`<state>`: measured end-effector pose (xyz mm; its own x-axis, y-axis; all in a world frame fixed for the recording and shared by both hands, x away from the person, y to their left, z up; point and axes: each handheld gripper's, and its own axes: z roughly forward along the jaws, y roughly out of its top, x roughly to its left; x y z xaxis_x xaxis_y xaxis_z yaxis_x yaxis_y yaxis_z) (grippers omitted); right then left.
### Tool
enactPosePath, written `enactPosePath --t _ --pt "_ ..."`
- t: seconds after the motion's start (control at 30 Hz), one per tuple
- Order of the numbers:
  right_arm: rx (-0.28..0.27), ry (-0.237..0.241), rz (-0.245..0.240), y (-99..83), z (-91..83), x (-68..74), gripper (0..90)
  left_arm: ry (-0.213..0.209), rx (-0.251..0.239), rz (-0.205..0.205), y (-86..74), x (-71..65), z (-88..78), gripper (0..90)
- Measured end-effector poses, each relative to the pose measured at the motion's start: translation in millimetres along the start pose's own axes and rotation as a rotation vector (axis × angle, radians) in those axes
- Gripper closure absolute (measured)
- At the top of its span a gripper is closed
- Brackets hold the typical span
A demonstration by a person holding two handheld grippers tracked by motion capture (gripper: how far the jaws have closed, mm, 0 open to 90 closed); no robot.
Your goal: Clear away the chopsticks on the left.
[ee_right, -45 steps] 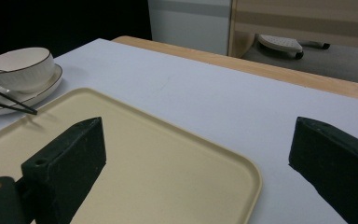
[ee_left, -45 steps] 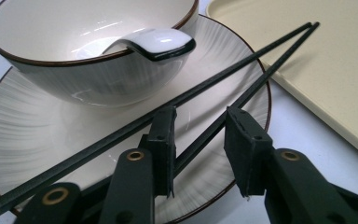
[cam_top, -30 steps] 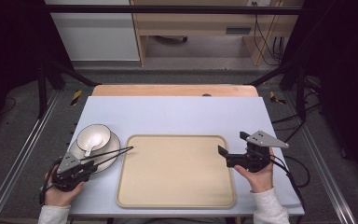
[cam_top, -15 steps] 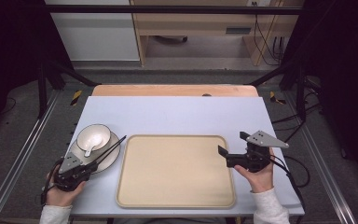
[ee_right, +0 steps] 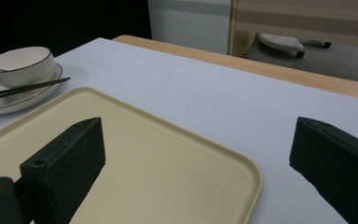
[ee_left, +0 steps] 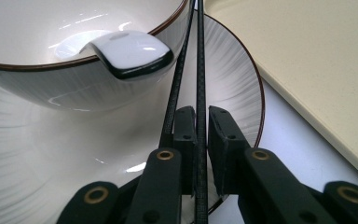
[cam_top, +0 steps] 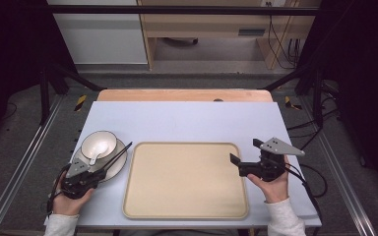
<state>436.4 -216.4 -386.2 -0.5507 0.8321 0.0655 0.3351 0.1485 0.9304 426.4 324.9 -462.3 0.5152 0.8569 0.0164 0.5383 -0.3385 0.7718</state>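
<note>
Evidently left tongs (ee_left: pixel 199 140) were clamped on chopsticks (ee_left: pixel 193 70), right tongs (ee_right: pixel 205 154) apart; best lifted level, clear of bowl (ee_left: pixel 51 56).

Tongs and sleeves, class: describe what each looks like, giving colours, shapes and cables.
Both tongs, left and right, are black with blocky jaws and brass-ringed screw holes. Each carries a grey three-cornered plate and trails a black cable. The sleeves are white.

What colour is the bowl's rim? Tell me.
Dark brown, a thin line around the white bowl; the left gripper view shows it best.
</note>
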Motion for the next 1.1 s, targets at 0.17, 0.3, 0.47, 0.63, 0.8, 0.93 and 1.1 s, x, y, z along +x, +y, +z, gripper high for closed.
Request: enactPosePath --t 0.17,0.3,0.47,0.63,0.8,0.93,1.1 --pt "0.001 0.0 0.0 0.1 -0.3 0.0 3.6 -0.003 -0.001 -0.006 0.4 -2.2 0.2 85.2" --pt "0.0 -0.003 0.003 0.2 -0.6 -0.1 3.4 -0.004 -0.003 0.003 1.5 -5.0 -1.0 85.3" --pt "-0.003 -0.01 0.001 0.5 -1.2 -0.8 2.9 -0.008 -0.025 -0.005 4.6 -9.8 -6.2 85.4" --pt "-0.007 -0.017 -0.001 0.9 -2.2 -1.5 2.4 -0.015 -0.051 -0.021 7.3 -16.1 -10.3 85.5" --pt "-0.009 -0.02 0.002 1.4 -3.9 -2.2 2.4 -0.014 -0.069 -0.039 10.3 -22.5 -14.4 85.5" --pt "-0.008 -0.024 0.006 1.2 -3.8 -2.7 2.4 -0.009 -0.092 -0.052 12.9 -30.6 -16.0 85.5" --pt "-0.009 -0.027 0.006 1.2 -3.8 -2.7 2.2 -0.014 -0.115 -0.063 16.7 -44.1 -15.7 85.5"
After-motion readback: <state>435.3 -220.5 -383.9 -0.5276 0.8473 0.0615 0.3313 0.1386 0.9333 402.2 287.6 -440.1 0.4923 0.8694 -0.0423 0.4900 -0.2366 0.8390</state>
